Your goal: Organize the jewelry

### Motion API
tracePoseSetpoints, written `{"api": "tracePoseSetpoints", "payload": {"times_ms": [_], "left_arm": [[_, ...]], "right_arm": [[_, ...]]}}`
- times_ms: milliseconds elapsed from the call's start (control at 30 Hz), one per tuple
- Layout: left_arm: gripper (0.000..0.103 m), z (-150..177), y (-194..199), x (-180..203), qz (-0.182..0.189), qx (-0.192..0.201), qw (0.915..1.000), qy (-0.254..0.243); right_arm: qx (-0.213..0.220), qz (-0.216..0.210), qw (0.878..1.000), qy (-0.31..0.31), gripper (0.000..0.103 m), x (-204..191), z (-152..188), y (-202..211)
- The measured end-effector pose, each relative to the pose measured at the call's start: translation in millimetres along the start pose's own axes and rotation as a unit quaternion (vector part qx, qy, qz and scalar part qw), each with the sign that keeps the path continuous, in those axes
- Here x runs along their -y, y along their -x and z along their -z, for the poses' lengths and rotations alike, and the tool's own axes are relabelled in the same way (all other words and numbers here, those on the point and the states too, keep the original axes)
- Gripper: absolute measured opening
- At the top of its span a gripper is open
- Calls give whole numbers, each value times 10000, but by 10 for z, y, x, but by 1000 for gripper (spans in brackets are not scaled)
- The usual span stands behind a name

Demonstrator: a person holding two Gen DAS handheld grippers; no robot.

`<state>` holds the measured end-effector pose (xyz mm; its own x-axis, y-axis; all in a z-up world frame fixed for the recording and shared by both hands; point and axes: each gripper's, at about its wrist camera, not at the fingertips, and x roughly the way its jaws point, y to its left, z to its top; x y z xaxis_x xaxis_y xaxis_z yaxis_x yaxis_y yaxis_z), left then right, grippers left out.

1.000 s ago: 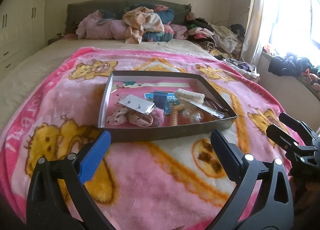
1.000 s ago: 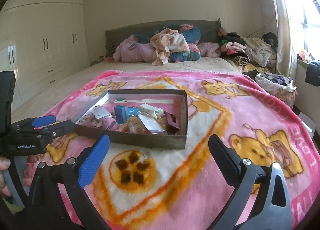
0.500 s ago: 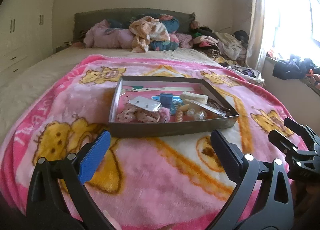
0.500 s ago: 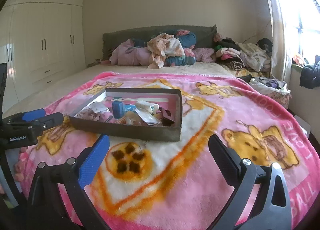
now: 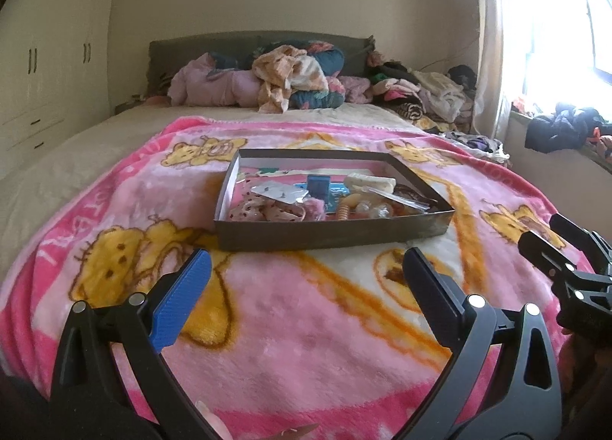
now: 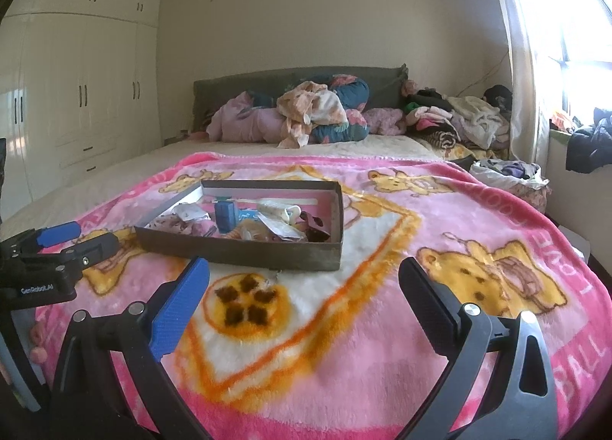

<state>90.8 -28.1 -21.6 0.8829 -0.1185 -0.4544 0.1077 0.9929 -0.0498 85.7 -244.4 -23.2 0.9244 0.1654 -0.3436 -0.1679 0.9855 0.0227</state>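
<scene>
A shallow dark cardboard box (image 5: 329,235) (image 6: 237,249) sits on the pink bear blanket in the middle of the bed. Inside lie several small items: a blue box (image 5: 318,184) (image 6: 225,215), a spotted pink scrunchie (image 5: 264,210), an orange spiral hair tie (image 5: 343,211), a silver card (image 5: 281,191) and clear packets. A small trinket (image 6: 271,281) lies on the blanket just in front of the box. My left gripper (image 5: 306,279) is open and empty, short of the box. My right gripper (image 6: 304,287) is open and empty too, nearer the box's right corner.
The pink blanket (image 5: 306,325) covers the bed's near half. Piled clothes (image 5: 290,77) and pillows line the headboard. White wardrobes (image 6: 76,103) stand at left. A bright window and curtain (image 6: 535,77) are at right, with a bag of clothes (image 6: 508,172) beside the bed.
Both grippers have drawn back and tilted up, so the box looks smaller and farther and more of the wall shows. Both stay open and empty.
</scene>
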Motion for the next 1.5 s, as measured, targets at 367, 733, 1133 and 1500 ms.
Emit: {"api": "tracePoseSetpoints", "payload": {"times_ms": [367,733,1133,1500], "left_arm": [[92,162,-44,56,-131,62,9999,-66],[92,194,-84,37,-152,40,9999,-58],[92,189,-83,35,-157,44,9998,-64],[92,198,-103,15,-149,10,9999,-55]], "right_arm": [[259,-105,9996,37,97,-11,179,26],[199,-150,9997,54,97,-24,221,-36],[195,-146,9997,46,97,-25,224,-40],[213,-131,9997,45,97,-28,234,-36]]}}
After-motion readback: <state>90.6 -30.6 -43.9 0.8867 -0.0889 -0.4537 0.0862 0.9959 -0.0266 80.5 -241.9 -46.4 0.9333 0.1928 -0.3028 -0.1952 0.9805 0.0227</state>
